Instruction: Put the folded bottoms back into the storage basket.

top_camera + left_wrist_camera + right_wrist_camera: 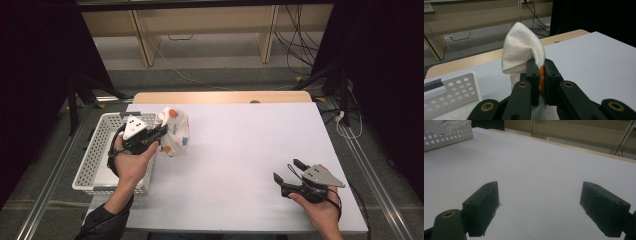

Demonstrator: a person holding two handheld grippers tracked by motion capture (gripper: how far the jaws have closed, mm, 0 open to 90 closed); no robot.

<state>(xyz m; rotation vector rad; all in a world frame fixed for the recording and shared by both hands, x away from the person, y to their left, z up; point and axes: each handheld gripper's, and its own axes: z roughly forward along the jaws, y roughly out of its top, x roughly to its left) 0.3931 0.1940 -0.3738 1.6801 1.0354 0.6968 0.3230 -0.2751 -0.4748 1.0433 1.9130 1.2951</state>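
The left hand-held gripper [161, 132] pinches a white cloth [175, 131] with coloured spots, held just right of the white perforated basket [95, 155] above the counter [240, 150]. The cloth hangs upright, its long axis vertical, one corner peaking above the jaws; its lower part is hidden behind them. The right hand-held gripper [287, 171] rests spread wide, well apart.

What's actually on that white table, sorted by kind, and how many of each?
Handheld grippers: 2, the left gripper and the right gripper
White perforated baskets: 1, the basket at the table's left edge
Cloths: 1, a white cloth with coloured spots, pinched in the left gripper
Total: 4
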